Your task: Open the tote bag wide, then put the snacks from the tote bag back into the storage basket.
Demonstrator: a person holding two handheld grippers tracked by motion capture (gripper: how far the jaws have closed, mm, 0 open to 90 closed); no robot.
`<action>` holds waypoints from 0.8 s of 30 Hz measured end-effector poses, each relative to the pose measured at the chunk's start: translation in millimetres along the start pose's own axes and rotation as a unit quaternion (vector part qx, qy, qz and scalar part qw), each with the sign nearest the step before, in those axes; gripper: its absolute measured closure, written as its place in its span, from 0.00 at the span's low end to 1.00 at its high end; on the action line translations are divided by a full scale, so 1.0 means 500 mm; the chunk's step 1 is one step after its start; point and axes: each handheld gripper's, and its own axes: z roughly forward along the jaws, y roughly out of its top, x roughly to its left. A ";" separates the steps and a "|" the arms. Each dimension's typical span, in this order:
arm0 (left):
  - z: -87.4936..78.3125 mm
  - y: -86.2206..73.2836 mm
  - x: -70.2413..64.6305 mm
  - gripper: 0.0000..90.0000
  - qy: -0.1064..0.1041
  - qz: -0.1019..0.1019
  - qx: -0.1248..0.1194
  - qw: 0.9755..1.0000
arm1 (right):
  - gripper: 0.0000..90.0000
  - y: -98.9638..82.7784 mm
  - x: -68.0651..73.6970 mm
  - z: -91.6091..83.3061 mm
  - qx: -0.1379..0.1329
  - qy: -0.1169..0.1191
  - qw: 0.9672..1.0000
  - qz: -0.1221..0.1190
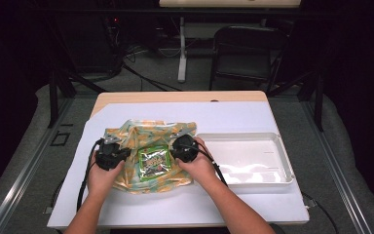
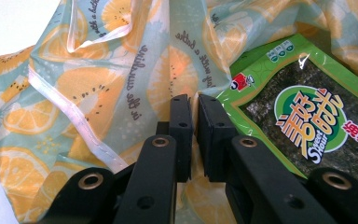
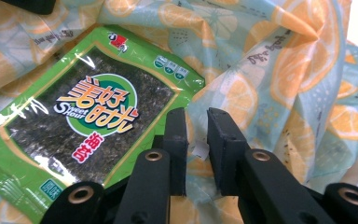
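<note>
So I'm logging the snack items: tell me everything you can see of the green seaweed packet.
The green glossy plastic seaweed packet is flat and rectangular, with a dark seaweed-textured panel, a round green logo in orange and white lettering, and a small red mark at one corner. It looks sealed. It lies face up on the crumpled orange-slice-print fabric bag, between the two grippers.

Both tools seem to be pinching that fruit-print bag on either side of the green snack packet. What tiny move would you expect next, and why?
Probably a small lift and pull apart. The left gripper and right gripper each pinch a fold of the bag beside the seaweed packet, which lies on top of the crumpled fabric, so the mouth likely needs opening first.
</note>
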 end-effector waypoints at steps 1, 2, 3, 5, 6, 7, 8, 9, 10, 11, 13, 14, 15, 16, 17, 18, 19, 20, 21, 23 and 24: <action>0.000 -0.001 -0.001 0.94 0.000 0.001 0.000 1.000 | 0.87 -0.001 -0.001 -0.001 0.000 0.001 1.000 0.002; 0.000 -0.001 -0.002 0.94 0.001 0.001 -0.002 1.000 | 0.86 -0.002 -0.001 -0.001 -0.001 0.002 1.000 0.006; 0.000 -0.001 -0.003 0.94 0.000 0.001 0.000 1.000 | 0.86 -0.004 -0.002 -0.002 -0.001 0.003 1.000 0.009; -0.001 -0.001 -0.004 0.94 0.002 0.005 0.001 1.000 | 0.86 -0.006 -0.004 -0.003 -0.001 0.006 1.000 0.012; -0.001 -0.002 -0.005 0.94 0.001 0.004 0.000 1.000 | 0.86 -0.007 -0.004 -0.003 -0.004 0.007 1.000 0.017; 0.000 -0.002 -0.006 0.94 0.001 0.005 0.002 1.000 | 0.86 -0.008 -0.004 -0.005 -0.003 0.009 1.000 0.020; 0.000 -0.003 -0.006 0.94 0.001 0.006 0.003 1.000 | 0.85 -0.008 -0.004 -0.005 -0.005 0.009 1.000 0.020; 0.001 -0.004 -0.006 0.94 0.001 0.008 0.005 1.000 | 0.85 -0.009 -0.004 -0.006 -0.004 0.007 1.000 0.017; 0.001 -0.005 -0.005 0.94 0.002 0.008 0.006 1.000 | 0.85 -0.009 -0.003 -0.007 -0.004 0.007 1.000 0.018; 0.002 -0.005 -0.004 0.93 0.002 0.006 0.006 1.000 | 0.84 -0.010 -0.002 -0.006 -0.005 0.007 1.000 0.022; 0.003 -0.007 -0.003 0.93 0.003 0.003 0.007 1.000 | 0.83 -0.011 -0.003 -0.007 -0.004 0.009 1.000 0.024; 0.002 -0.007 -0.001 0.92 0.003 0.004 0.007 1.000 | 0.82 -0.012 -0.003 -0.007 -0.004 0.009 1.000 0.026; 0.000 -0.006 -0.001 0.92 0.003 0.003 0.006 1.000 | 0.82 -0.012 -0.002 -0.007 -0.007 0.008 1.000 0.028; -0.001 -0.006 -0.001 0.92 0.003 0.000 0.002 1.000 | 0.82 -0.012 -0.002 -0.008 -0.007 0.011 0.999 0.029; -0.003 -0.005 -0.001 0.91 0.002 0.000 -0.001 1.000 | 0.81 -0.011 -0.002 -0.010 -0.008 0.011 0.999 0.030; -0.006 -0.005 -0.002 0.90 0.000 -0.002 -0.004 1.000 | 0.81 -0.011 0.000 -0.012 -0.011 0.011 0.999 0.032; -0.009 -0.004 -0.003 0.89 0.000 -0.002 -0.008 1.000 | 0.81 -0.010 0.002 -0.014 -0.014 0.012 0.999 0.033; -0.011 -0.003 -0.003 0.88 -0.002 -0.002 -0.013 1.000 | 0.81 -0.009 0.004 -0.017 -0.016 0.014 0.999 0.030; -0.014 -0.002 -0.003 0.87 -0.004 -0.002 -0.015 1.000 | 0.81 -0.008 0.007 -0.019 -0.021 0.014 0.999 0.029; -0.018 0.001 -0.005 0.82 -0.004 -0.005 -0.022 1.000 | 0.81 -0.006 0.013 -0.023 -0.028 0.015 0.999 0.025; -0.021 0.003 -0.006 0.80 -0.003 -0.005 -0.022 1.000 | 0.81 -0.005 0.017 -0.026 -0.029 0.015 0.999 0.022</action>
